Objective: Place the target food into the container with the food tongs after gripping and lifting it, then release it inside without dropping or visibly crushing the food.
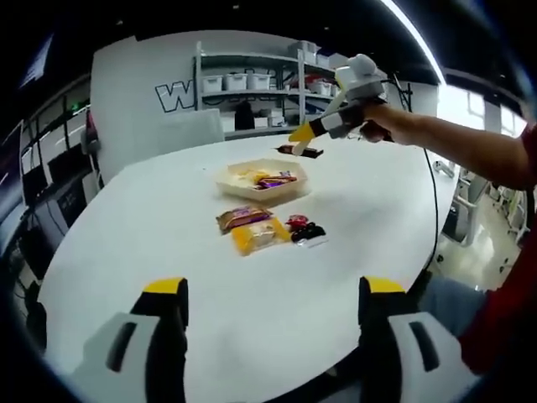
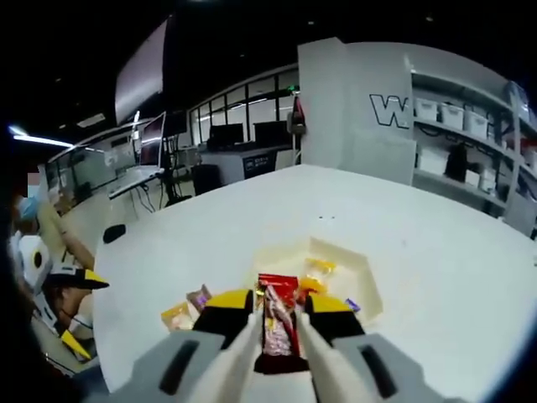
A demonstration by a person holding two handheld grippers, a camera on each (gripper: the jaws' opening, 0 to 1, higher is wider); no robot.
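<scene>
Left gripper view: The left gripper [image 1: 273, 315] has its two yellow-tipped jaws set wide apart, with nothing between them; they touch no object. Beyond the jaws lies the white table [image 1: 151, 252]. Ahead of the jaws, near the table's middle, three loose items lie close together: one brown-wrapped snack [image 1: 244, 217], one yellow packet [image 1: 258, 236] and one red-and-black packet [image 1: 304, 229]. Just past them stands one cream container [image 1: 263, 180] holding several wrapped snacks; their labels are too small to read. Further ahead and to the right, the right gripper [image 1: 312, 133] is held above the table's far side by a person's hand, with a dark packet [image 1: 300, 151] hanging at the tongs' tips. On the back wall a large letter "W" [image 1: 174, 95] is legible; the rest is hidden by shelving.

Right gripper view: The right gripper [image 2: 278, 323] drives a pair of cream food tongs [image 2: 243, 348], closed narrowly on one red packet [image 2: 278, 323], which stands upright between the tips. Its print is blurred. Directly beyond the jaws sits the container [image 2: 361, 277], with loose packets to the left of the jaws. A "W" [image 2: 388, 110] marks the wall.
</scene>
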